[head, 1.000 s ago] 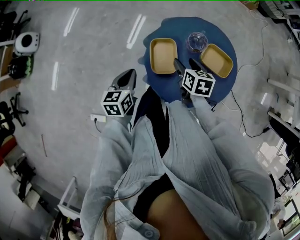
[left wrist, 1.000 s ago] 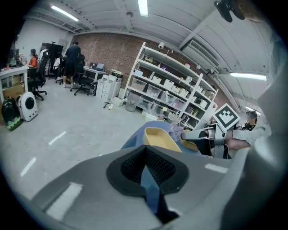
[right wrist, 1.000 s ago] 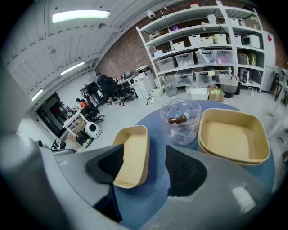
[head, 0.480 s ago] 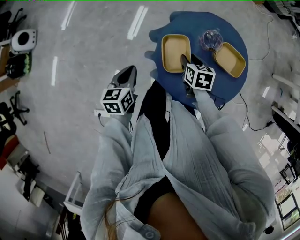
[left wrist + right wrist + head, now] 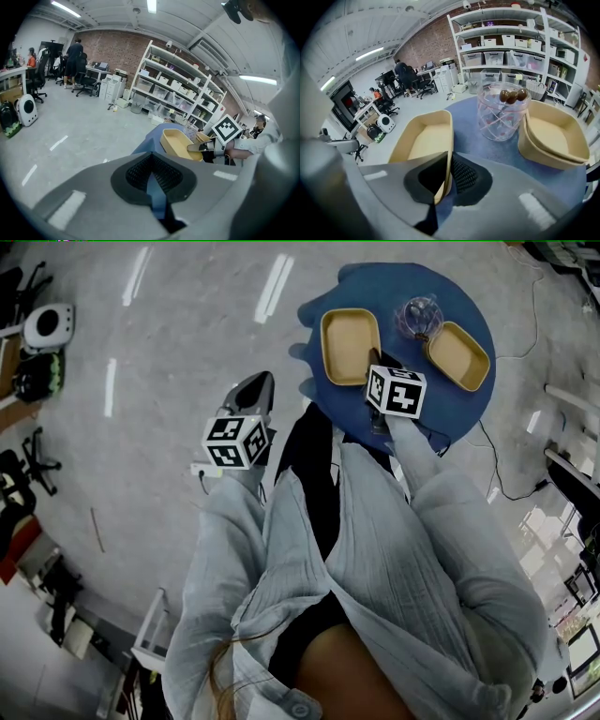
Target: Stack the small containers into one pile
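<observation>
Two yellow containers lie on the round blue table [image 5: 441,413]. The left container [image 5: 349,334] [image 5: 423,137] [image 5: 177,142] lies alone. The right one [image 5: 458,354] [image 5: 553,137] looks like two nested together. My right gripper [image 5: 374,358] [image 5: 449,163] [image 5: 200,146] has just closed its jaws and is shut on the left container's near right rim. Off the table's left side, my left gripper [image 5: 251,396] [image 5: 151,165] hangs over the floor, shut and holding nothing.
A clear glass jar [image 5: 421,317] [image 5: 501,111] with brown balls stands between the containers. A cable [image 5: 495,486] trails over the floor right of the table. Office chairs and a white device [image 5: 52,324] stand at far left. Shelving [image 5: 520,51] fills the far wall.
My right gripper came down onto the left container's rim and its spread jaws closed on it. The left gripper has stayed about where it was.
</observation>
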`<state>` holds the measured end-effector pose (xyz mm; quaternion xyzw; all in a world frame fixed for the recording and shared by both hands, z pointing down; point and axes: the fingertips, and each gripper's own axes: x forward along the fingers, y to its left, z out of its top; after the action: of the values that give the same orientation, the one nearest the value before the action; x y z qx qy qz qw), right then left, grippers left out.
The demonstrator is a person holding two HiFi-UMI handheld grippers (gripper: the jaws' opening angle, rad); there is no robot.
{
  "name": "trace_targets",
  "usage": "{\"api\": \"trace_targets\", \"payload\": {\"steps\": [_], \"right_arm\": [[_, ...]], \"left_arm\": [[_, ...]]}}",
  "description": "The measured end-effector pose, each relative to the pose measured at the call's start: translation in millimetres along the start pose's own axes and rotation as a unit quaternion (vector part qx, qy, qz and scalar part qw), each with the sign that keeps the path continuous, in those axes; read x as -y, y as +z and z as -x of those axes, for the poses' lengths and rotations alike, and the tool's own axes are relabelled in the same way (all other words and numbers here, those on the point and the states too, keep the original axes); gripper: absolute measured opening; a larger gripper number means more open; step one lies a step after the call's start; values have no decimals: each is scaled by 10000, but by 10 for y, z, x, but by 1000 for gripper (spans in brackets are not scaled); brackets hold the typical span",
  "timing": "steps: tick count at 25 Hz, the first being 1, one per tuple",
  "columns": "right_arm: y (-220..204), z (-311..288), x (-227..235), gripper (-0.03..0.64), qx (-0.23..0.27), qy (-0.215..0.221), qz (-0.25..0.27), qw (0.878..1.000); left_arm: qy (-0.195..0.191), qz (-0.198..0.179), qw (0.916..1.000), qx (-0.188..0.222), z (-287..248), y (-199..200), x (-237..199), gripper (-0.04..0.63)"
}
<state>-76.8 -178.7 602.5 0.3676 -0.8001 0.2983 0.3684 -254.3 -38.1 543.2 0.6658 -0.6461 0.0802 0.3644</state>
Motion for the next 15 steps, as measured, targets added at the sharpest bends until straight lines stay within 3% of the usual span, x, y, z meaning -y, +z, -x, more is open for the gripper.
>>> {"api": "trace_targets", "payload": {"steps": [15], "right_arm": [[120, 412, -36, 12, 399, 297, -93, 9987]], "left_arm": [[-340, -326, 9988, 104, -142, 142, 416, 14]]}}
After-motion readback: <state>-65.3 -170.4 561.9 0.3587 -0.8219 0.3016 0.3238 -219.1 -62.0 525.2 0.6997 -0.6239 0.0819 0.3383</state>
